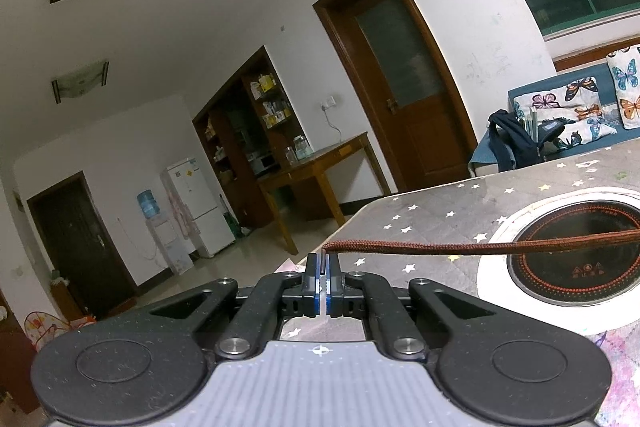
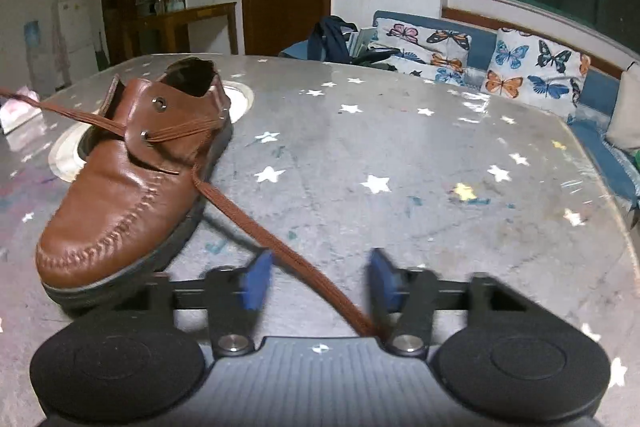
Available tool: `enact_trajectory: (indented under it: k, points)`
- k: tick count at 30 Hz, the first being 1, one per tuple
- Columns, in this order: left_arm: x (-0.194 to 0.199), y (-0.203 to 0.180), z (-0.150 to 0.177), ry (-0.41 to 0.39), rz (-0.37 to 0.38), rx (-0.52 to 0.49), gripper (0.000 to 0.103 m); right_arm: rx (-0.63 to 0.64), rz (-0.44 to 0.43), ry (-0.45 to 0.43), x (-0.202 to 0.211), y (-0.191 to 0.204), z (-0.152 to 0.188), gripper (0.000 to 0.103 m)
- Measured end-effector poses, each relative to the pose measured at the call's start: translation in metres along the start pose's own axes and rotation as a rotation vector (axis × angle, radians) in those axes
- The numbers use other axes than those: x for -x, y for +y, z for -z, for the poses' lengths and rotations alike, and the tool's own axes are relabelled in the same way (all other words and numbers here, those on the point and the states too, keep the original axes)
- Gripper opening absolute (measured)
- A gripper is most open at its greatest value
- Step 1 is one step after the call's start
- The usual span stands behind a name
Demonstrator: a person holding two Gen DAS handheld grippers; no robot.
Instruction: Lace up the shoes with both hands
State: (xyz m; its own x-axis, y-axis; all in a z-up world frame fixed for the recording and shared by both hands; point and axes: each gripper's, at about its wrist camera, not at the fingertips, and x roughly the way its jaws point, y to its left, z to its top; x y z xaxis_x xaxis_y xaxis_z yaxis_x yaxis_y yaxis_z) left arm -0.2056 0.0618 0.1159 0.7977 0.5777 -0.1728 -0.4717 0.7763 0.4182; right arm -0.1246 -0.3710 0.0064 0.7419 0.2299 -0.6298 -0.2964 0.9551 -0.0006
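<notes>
A brown leather shoe (image 2: 128,183) lies on the star-patterned table (image 2: 400,155), toe toward the camera. A brown lace (image 2: 256,227) runs through its lower eyelets. One end leaves the shoe to the left, pulled taut. In the left wrist view my left gripper (image 1: 322,269) is shut on the dark tip of that lace (image 1: 480,247), which stretches off to the right above the table. The other lace end trails across the table between the fingers (image 2: 256,281) of my right gripper (image 2: 320,279), which is open and not gripping it.
A round built-in cooktop (image 1: 576,255) with a white ring sits in the table, under the shoe's heel. A sofa (image 2: 480,55) with butterfly cushions stands behind the table. The table's left edge (image 1: 340,231) drops to the floor, with a wooden desk (image 1: 320,167) beyond.
</notes>
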Motion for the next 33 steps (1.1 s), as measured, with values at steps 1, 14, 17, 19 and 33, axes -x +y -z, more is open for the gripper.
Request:
enact_trajectory:
  k: [1, 14, 17, 19, 33]
  points:
    - [0.000, 0.000, 0.000, -0.001, 0.000, 0.000, 0.003, -0.003, -0.002, 0.004, 0.002, -0.004, 0.000, 0.010]
    - [-0.005, 0.001, 0.003, 0.020, 0.013, 0.009, 0.003, 0.011, 0.300, -0.028, 0.018, -0.072, -0.007, 0.002]
    - [-0.005, 0.002, 0.003, 0.021, 0.012, 0.010, 0.003, -0.012, 0.286, -0.025, 0.017, -0.077, -0.005, 0.003]
    - [-0.005, 0.002, 0.003, 0.023, 0.013, 0.013, 0.003, -0.032, 0.248, -0.026, 0.018, -0.076, -0.003, 0.009]
    - [-0.006, 0.000, 0.008, 0.033, 0.018, 0.008, 0.003, -0.056, 0.239, 0.021, 0.005, -0.081, 0.002, 0.003]
